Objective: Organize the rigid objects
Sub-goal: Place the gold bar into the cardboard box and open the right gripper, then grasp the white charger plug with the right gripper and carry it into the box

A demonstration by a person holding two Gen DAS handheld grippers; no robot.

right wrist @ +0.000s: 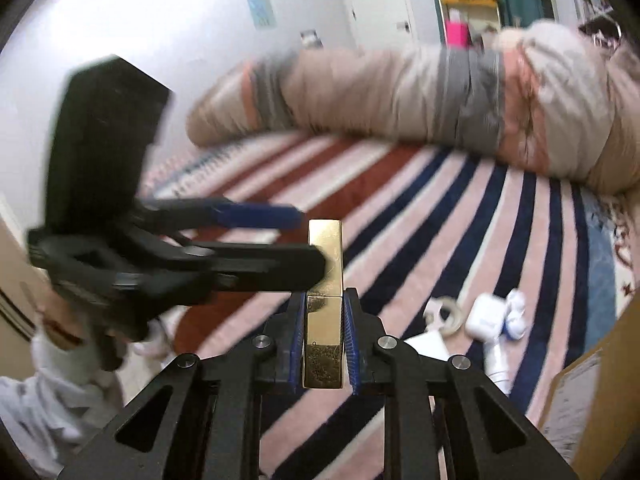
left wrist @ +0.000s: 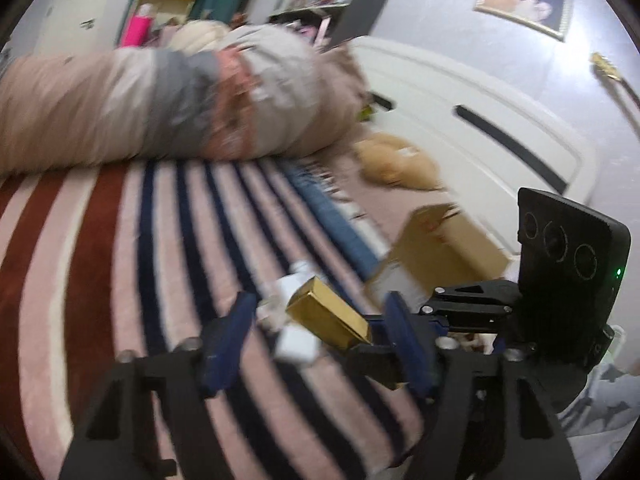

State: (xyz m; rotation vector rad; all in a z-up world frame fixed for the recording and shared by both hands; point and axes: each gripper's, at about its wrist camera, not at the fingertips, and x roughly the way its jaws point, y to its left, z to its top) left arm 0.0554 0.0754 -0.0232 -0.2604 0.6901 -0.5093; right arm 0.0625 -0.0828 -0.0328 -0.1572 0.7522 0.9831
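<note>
A gold rectangular box (right wrist: 325,280) is clamped upright between my right gripper's (right wrist: 324,336) blue-padded fingers, above the striped rug. My left gripper (left wrist: 320,328) is open, its jaws spread wide around the far end of the same gold box (left wrist: 328,312), which shows between its fingers (left wrist: 230,340). In the right wrist view the left gripper (right wrist: 288,236) comes in from the left, one finger (right wrist: 260,216) behind the box and one in front. Several white objects (right wrist: 488,320) lie on the rug at the right.
A striped pink, red and navy rug (left wrist: 120,260) covers the floor. A rolled bundle of bedding (left wrist: 180,100) lies across the back. A cardboard box (left wrist: 440,244) stands at the right, near a white door (left wrist: 480,120).
</note>
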